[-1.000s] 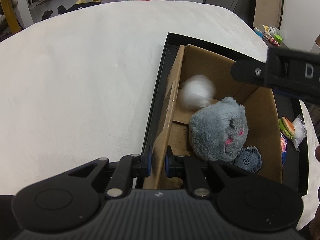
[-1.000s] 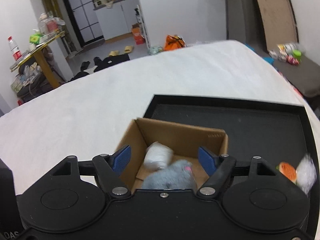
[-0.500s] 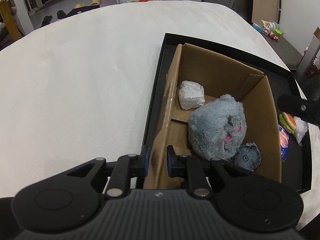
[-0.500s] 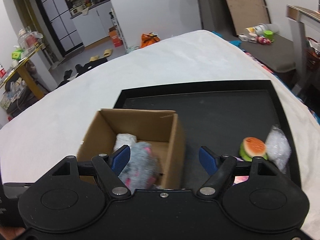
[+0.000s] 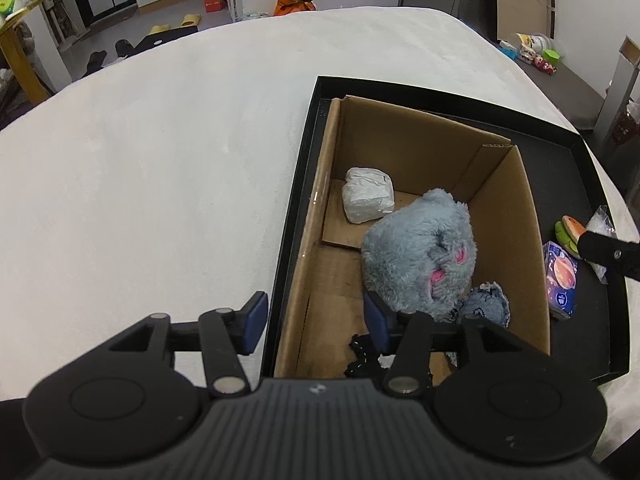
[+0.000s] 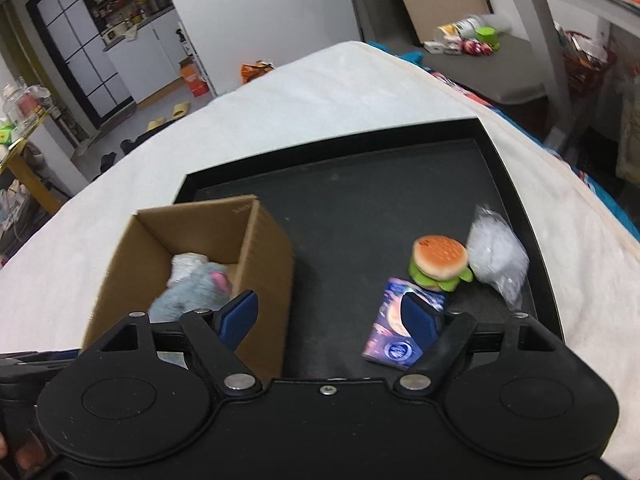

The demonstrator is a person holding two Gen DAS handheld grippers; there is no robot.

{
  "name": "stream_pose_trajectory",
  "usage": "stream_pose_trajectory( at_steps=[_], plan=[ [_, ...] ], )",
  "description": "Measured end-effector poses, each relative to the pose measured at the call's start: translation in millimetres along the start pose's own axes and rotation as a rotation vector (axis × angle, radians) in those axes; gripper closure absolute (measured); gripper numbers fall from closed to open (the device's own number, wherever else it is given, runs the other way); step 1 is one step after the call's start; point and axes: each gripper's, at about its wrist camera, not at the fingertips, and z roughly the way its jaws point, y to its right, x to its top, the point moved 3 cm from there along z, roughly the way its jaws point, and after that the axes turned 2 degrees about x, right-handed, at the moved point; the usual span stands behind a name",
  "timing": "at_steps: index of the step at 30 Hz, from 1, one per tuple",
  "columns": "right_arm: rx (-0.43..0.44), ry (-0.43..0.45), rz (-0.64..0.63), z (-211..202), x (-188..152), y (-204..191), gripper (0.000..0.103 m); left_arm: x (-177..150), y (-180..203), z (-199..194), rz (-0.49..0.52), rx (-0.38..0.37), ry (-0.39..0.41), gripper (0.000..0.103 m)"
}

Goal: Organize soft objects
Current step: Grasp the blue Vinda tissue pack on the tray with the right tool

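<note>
Left wrist view, left tool (image 5: 316,322) spreading astride cardboard box (image 5: 504,216) wall, unpinched.

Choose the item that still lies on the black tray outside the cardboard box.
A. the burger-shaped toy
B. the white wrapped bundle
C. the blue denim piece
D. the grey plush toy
A: the burger-shaped toy sits on the black tray beside a clear plastic bag, while the plush, bundle and denim piece all lie inside the cardboard box.
</note>
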Motion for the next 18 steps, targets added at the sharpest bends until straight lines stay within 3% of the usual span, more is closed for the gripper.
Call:
stream_pose_trajectory(
  at_steps=[18],
  plan=[
    [-0.043, -0.045, 0.107, 39.7, -25.2, 42.6, 0.021, -3.7, 24.3, 8.0, 0.112, 0.079, -0.032, 0.047]
  ],
)
